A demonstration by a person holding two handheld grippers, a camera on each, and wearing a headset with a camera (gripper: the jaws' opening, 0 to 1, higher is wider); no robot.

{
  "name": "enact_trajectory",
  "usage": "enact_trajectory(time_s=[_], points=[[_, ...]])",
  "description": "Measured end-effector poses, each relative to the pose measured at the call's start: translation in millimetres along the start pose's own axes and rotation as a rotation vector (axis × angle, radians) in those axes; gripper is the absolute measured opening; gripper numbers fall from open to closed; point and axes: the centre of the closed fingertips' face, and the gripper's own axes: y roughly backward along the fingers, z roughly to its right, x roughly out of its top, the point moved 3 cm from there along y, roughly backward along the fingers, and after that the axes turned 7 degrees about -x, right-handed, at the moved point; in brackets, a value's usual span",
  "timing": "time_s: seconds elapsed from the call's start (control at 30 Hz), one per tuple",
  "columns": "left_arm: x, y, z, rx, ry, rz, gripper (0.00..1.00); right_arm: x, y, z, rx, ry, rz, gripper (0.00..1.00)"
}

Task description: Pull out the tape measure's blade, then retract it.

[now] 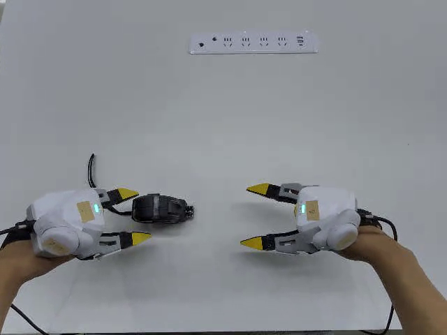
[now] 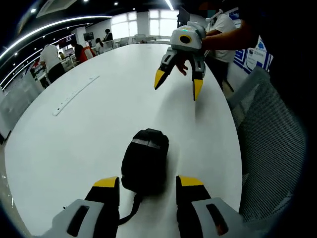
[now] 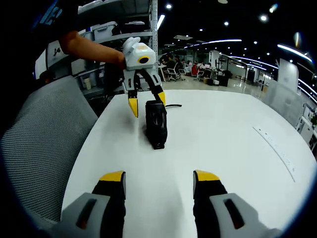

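Note:
A black tape measure (image 1: 162, 209) lies on the white table (image 1: 209, 125), blade end pointing right, with no blade showing. My left gripper (image 1: 136, 216) is open, its yellow tips on either side of the case's left end without pressing on it. In the left gripper view the tape measure (image 2: 144, 161) sits just ahead of the left gripper (image 2: 148, 181). My right gripper (image 1: 254, 216) is open and holds nothing, a short gap right of the case. It faces the tape measure (image 3: 156, 120) across the table in the right gripper view.
A white power strip (image 1: 253, 42) lies at the far side of the table. A black cord (image 1: 91, 171) curls behind the left gripper. A grey mesh chair (image 2: 277, 148) stands at the table's near edge. People and desks are far behind.

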Motion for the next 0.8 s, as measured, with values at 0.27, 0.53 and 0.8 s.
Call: enact_trajectory(time_s=[0.27, 0.53, 0.8], points=[[-4.8, -7.6, -6.6, -0.012, -0.038, -0.055, 0.34, 5.5, -21.8, -2.3, 0.038, 0.040, -0.004, 0.47], [-7.2, -9.9, -9.4, -0.014, -0.033, -0.063, 0.29, 4.7, -44.3, -10.9, 0.087, 0.051, -0.030, 0.39], [-9.5, -10.2, -10.4, -0.013, -0.017, -0.049, 0.28, 7.8, -65.1, -11.1, 0.098, 0.064, -0.032, 0.34]])
